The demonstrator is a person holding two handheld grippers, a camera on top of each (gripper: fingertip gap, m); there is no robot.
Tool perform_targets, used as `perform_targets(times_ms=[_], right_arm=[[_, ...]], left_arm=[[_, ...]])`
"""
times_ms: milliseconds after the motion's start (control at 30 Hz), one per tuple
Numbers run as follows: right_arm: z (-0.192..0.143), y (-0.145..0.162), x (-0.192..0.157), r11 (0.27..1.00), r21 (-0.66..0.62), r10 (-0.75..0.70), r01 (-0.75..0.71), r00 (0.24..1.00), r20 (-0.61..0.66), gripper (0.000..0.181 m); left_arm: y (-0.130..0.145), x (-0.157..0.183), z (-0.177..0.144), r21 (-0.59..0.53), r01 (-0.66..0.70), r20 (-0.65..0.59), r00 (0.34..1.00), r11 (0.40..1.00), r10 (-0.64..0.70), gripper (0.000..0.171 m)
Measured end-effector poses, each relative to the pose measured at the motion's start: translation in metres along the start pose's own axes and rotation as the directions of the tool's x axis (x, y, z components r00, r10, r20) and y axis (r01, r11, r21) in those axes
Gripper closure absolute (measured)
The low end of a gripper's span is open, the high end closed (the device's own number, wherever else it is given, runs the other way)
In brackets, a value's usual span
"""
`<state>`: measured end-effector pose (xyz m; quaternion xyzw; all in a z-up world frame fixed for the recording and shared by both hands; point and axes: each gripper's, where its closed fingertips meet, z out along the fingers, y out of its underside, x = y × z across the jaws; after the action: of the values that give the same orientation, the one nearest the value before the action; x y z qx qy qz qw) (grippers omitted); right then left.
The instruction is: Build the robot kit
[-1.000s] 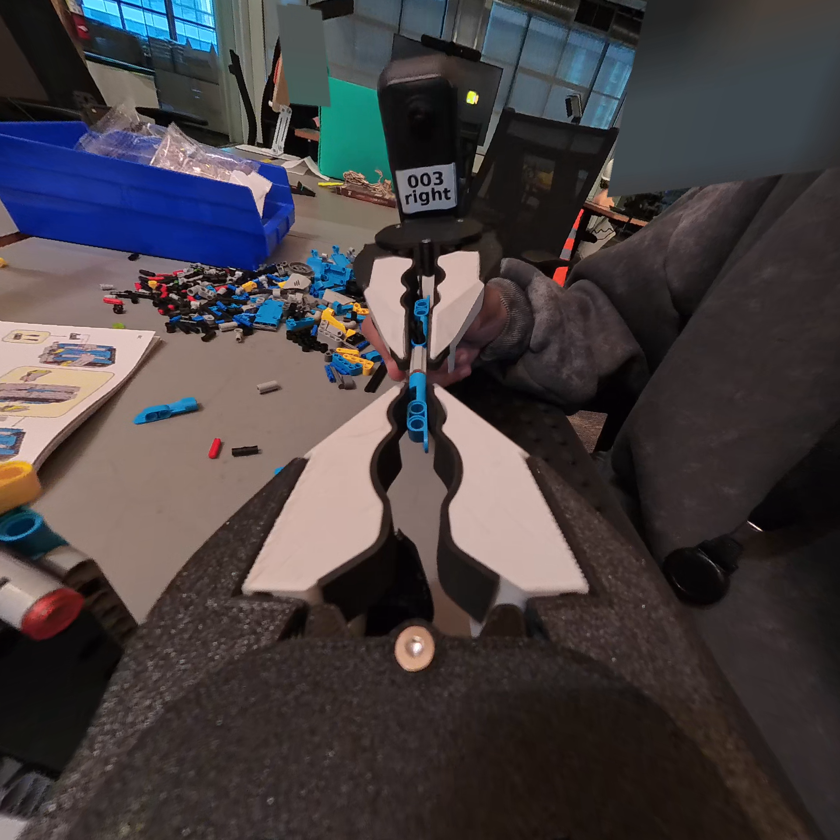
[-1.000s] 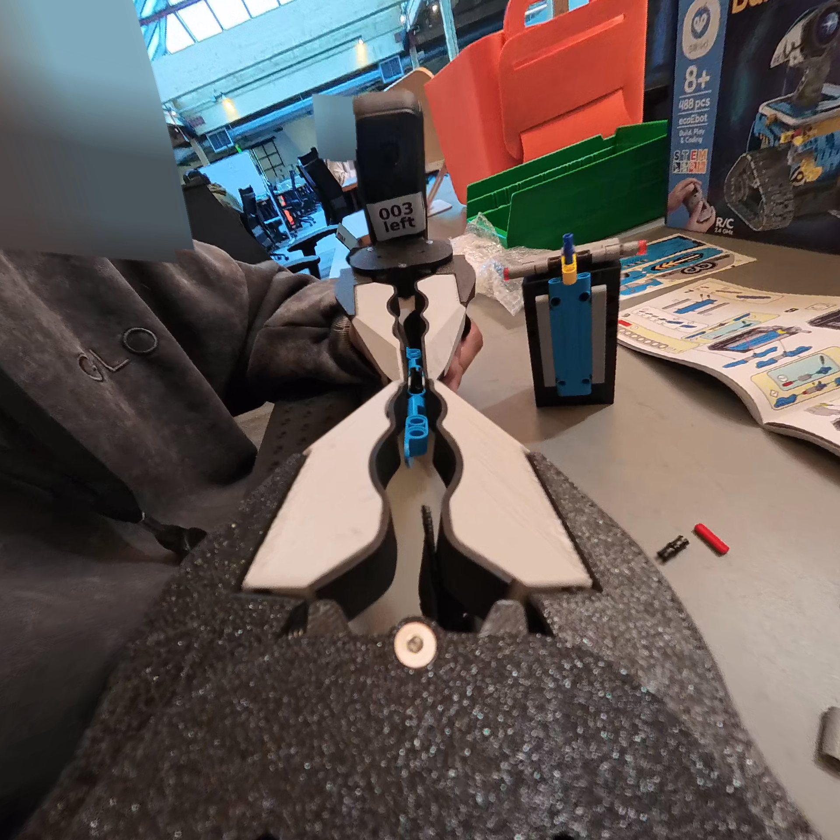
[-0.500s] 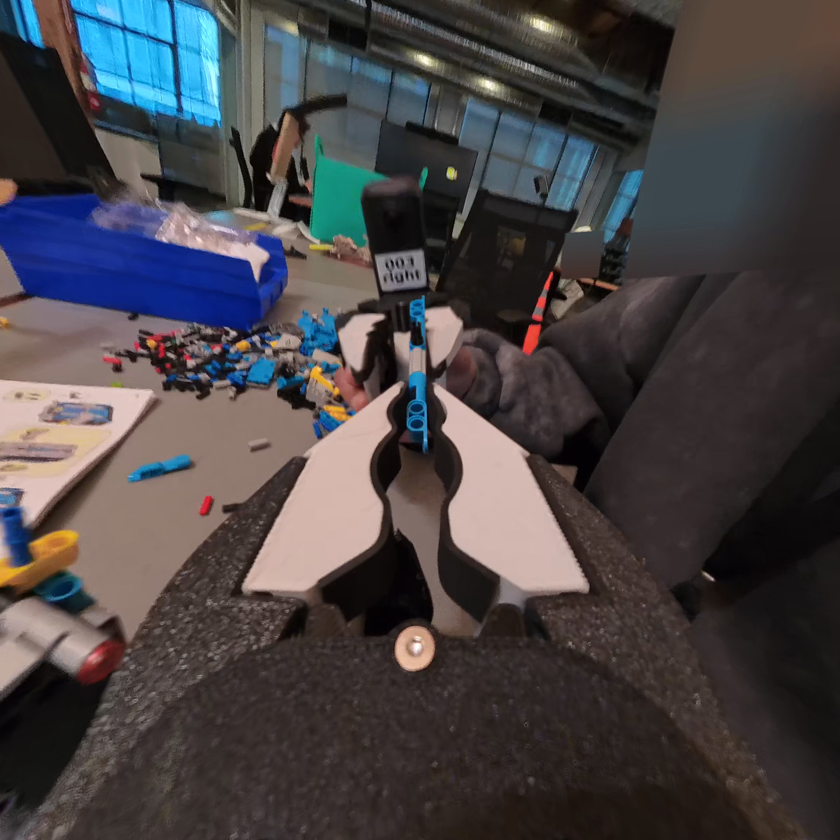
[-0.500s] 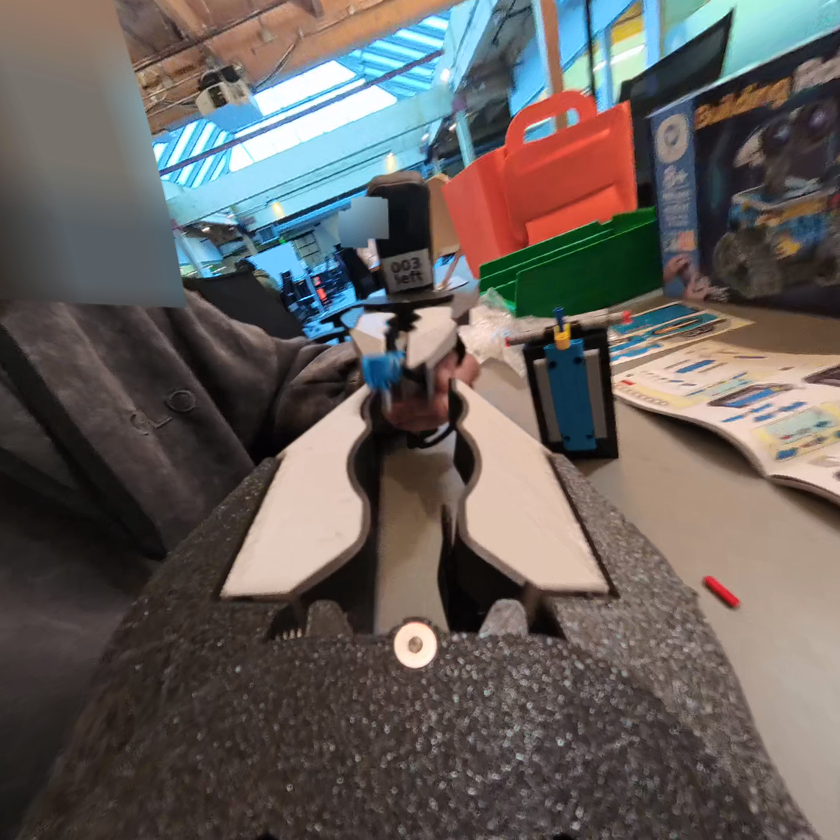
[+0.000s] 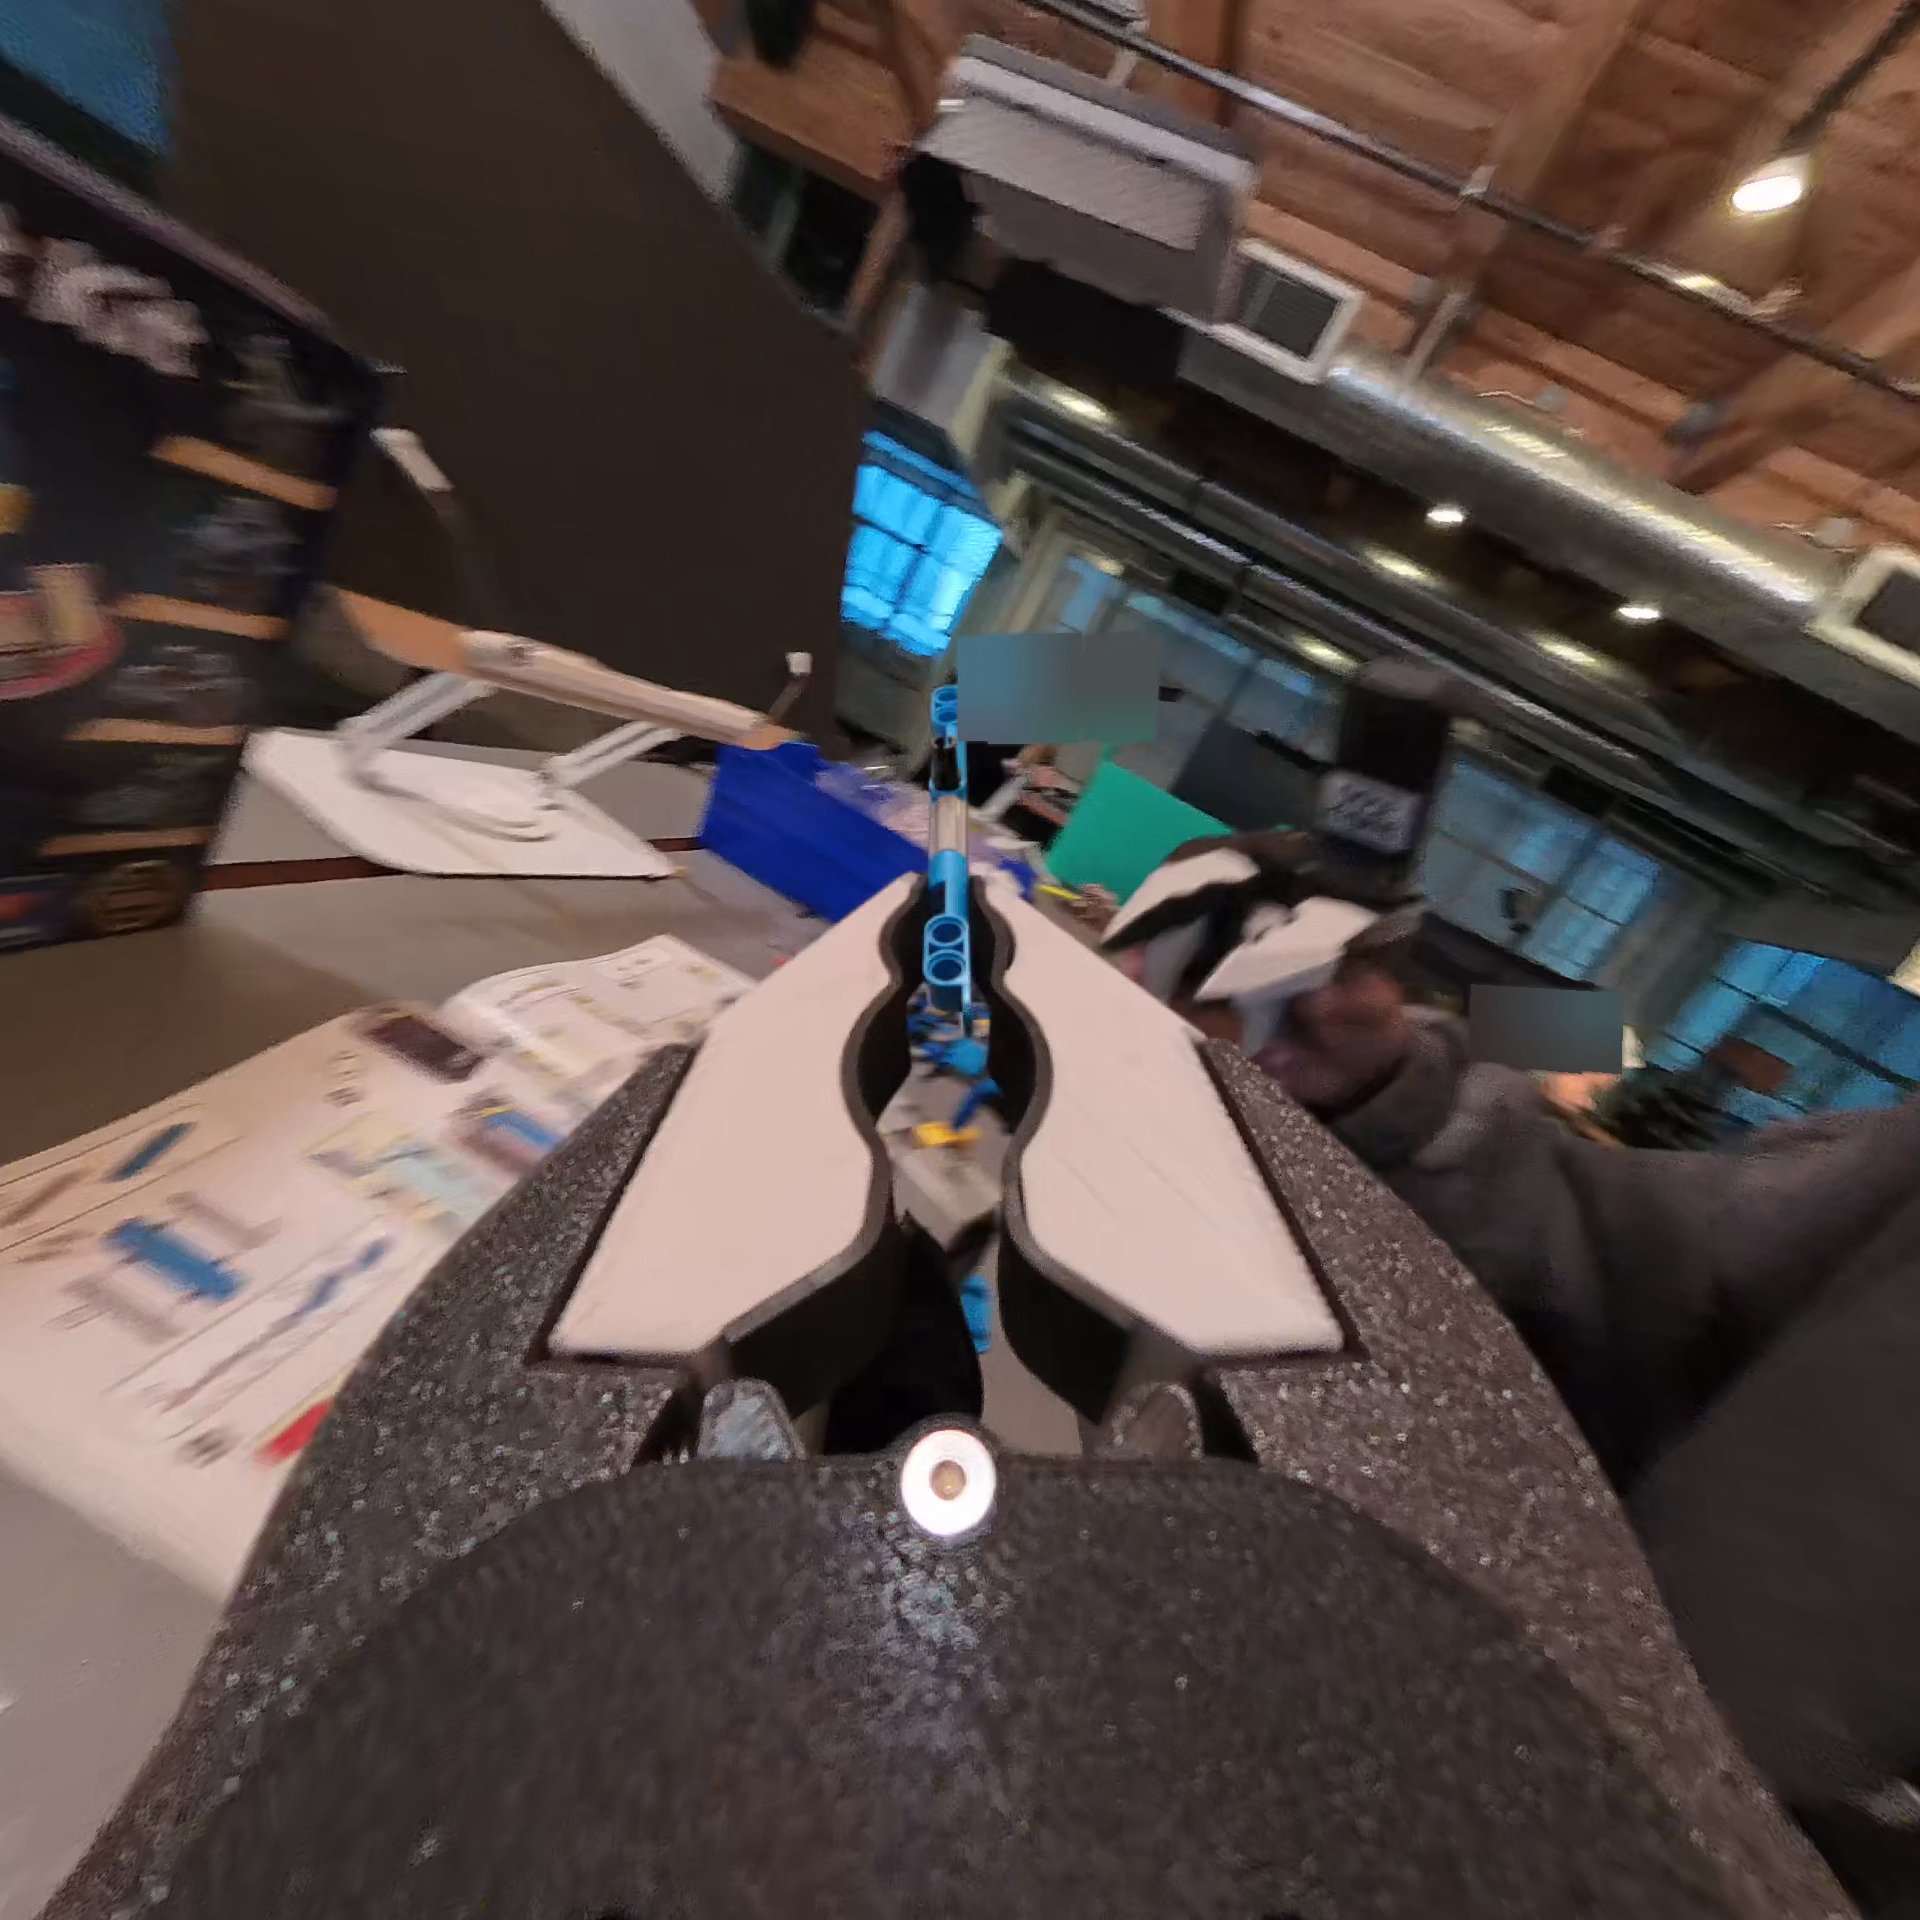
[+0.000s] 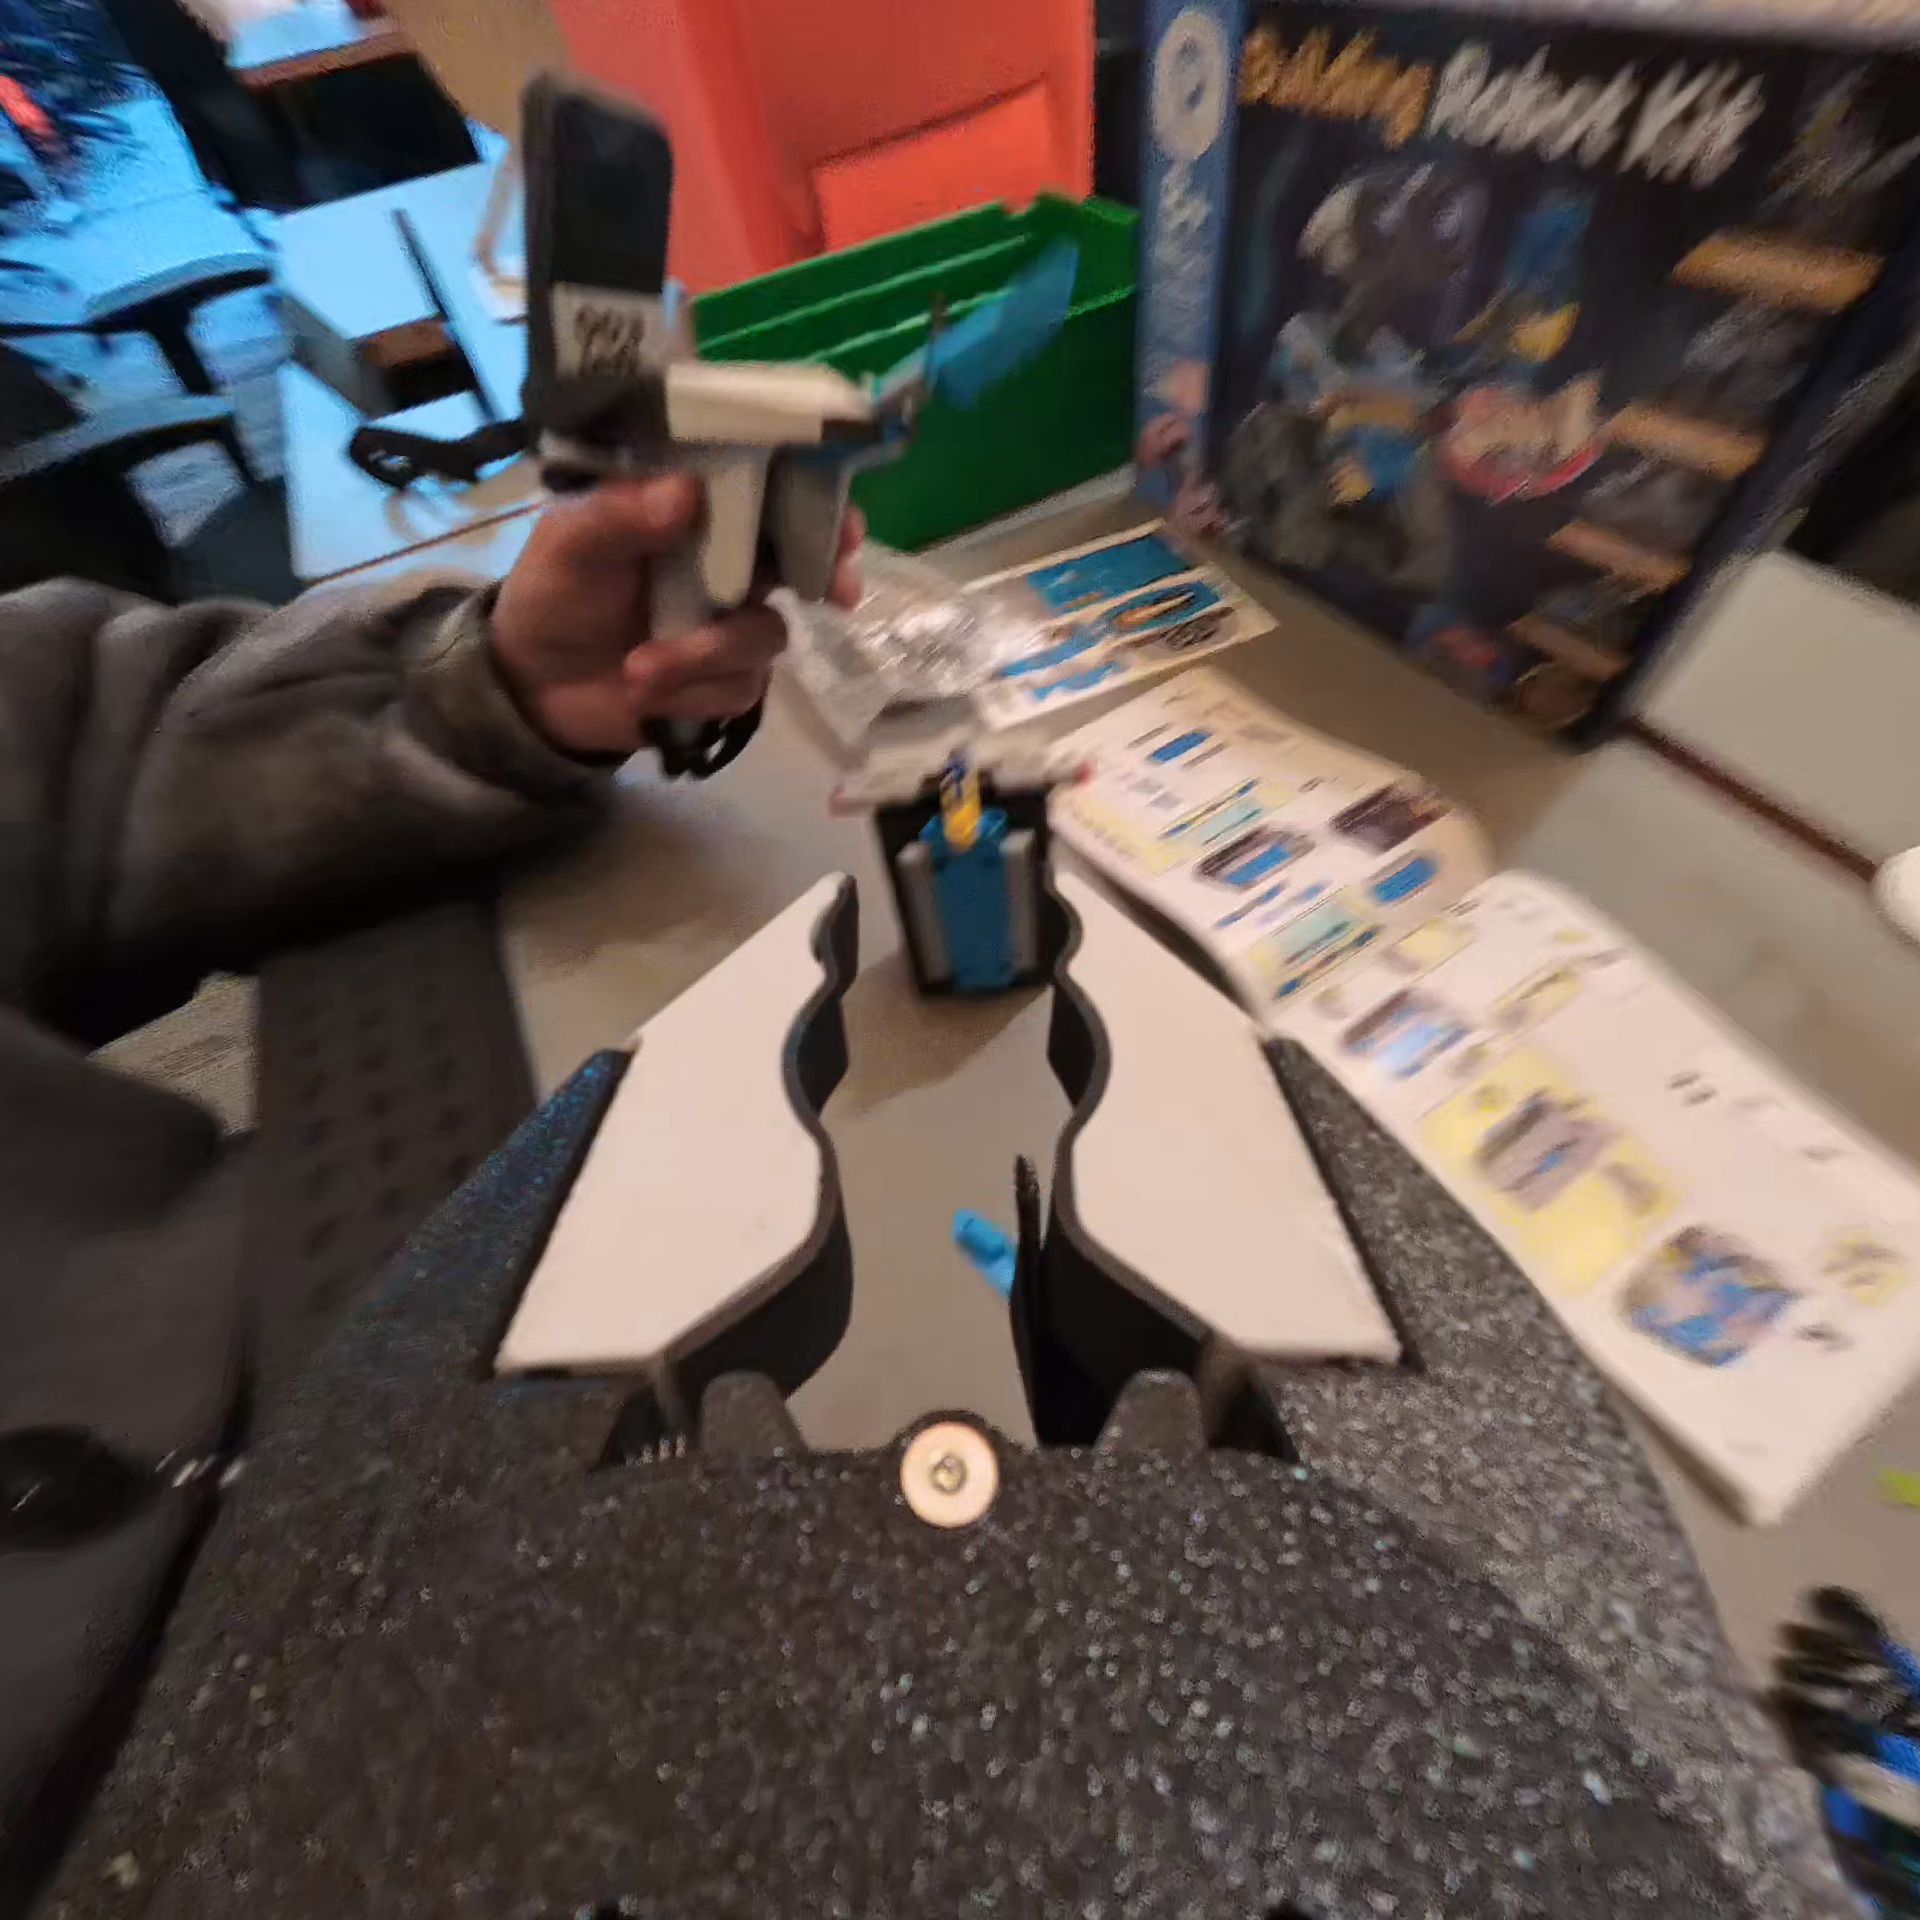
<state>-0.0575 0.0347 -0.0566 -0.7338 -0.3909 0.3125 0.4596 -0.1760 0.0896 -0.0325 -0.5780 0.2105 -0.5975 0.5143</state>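
Note:
My left gripper (image 5: 948, 902) is shut on a thin blue and grey rod assembly (image 5: 945, 831) that sticks up past its fingertips, raised above the table and tilted upward. It also shows in the right wrist view (image 6: 883, 405), held in a hand at the upper left with the blue piece (image 6: 997, 322) at its tip. My right gripper (image 6: 956, 904) is open and empty, low over the table. Just ahead of its fingertips stands a small black frame with a blue panel (image 6: 966, 914). The right gripper shows blurred in the left wrist view (image 5: 1236, 935).
An open instruction booklet (image 6: 1455, 1091) lies to the right of the frame, with a large printed kit box (image 6: 1558, 343) and a green bin (image 6: 935, 384) behind. A blue bin (image 5: 800, 821) and loose pieces lie far off. A small blue piece (image 6: 982, 1247) lies under my right gripper. A grey sleeve (image 6: 260, 748) is at left. Tip to tip, the grippers are about 15 centimetres apart.
My right gripper let go of the rod assembly, opened and drew back toward the black frame. My left gripper kept the assembly, lifted it and swung it up and away.

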Motion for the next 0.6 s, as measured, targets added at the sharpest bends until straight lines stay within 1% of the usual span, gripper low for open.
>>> perform_targets(times_ms=[67, 100, 167, 233, 300, 333, 367, 433, 500, 533, 600], right_arm=[[0.007, -0.025, 0.022, 1.000, 0.025, 0.010, -0.009, 0.998, -0.061, 0.149], [0.014, -0.030, 0.035, 0.999, 0.034, 0.041, -0.038, 0.995, -0.088, 0.147], [0.032, -0.026, 0.060, 0.995, 0.067, 0.080, -0.071, 0.987, -0.139, 0.145], [0.052, -0.004, 0.085, 0.986, 0.120, 0.137, -0.115, 0.971, -0.197, 0.148], [0.064, 0.022, 0.095, 0.972, 0.160, 0.205, -0.175, 0.959, -0.196, 0.151], [0.067, 0.030, 0.095, 0.964, 0.153, 0.241, -0.216, 0.954, -0.177, 0.151], [0.068, 0.034, 0.091, 0.964, 0.147, 0.242, -0.221, 0.959, -0.148, 0.150], [0.067, 0.041, 0.096, 0.977, 0.133, 0.189, -0.166, 0.965, -0.183, 0.155], [0.070, 0.048, 0.099, 0.986, 0.077, 0.160, -0.148, 0.966, -0.201, 0.155], [0.071, 0.047, 0.098, 0.986, 0.066, 0.163, -0.153, 0.967, -0.194, 0.153], [0.070, 0.044, 0.094, 0.985, 0.071, 0.166, -0.155, 0.970, -0.179, 0.154]], left_arm=[[0.003, -0.033, -0.008, -0.017, -0.012, 0.137, 0.990, 1.000, 0.014, 0.165], [0.008, -0.049, -0.011, -0.040, -0.003, 0.208, 0.978, 0.999, 0.011, 0.165], [0.020, -0.072, -0.017, -0.075, 0.045, 0.315, 0.949, 0.996, -0.019, 0.165], [0.032, -0.083, -0.019, -0.124, 0.075, 0.363, 0.931, 0.989, -0.025, 0.165], [0.040, -0.093, -0.022, -0.176, 0.059, 0.412, 0.911, 0.983, 0.019, 0.165], [0.044, -0.098, -0.024, -0.204, 0.054, 0.438, 0.898, 0.977, 0.042, 0.165], [0.047, -0.102, -0.025, -0.228, 0.060, 0.456, 0.889, 0.972, 0.052, 0.165], [0.051, -0.107, -0.027, -0.256, 0.074, 0.474, 0.878, 0.964, 0.058, 0.165], [0.058, -0.117, -0.031, -0.289, 0.080, 0.503, 0.861, 0.954, 0.080, 0.165], [0.062, -0.120, -0.031, -0.295, 0.093, 0.507, 0.859, 0.951, 0.073, 0.165], [0.067, -0.122, -0.029, -0.274, 0.142, 0.495, 0.869, 0.951, 0.013, 0.165]])
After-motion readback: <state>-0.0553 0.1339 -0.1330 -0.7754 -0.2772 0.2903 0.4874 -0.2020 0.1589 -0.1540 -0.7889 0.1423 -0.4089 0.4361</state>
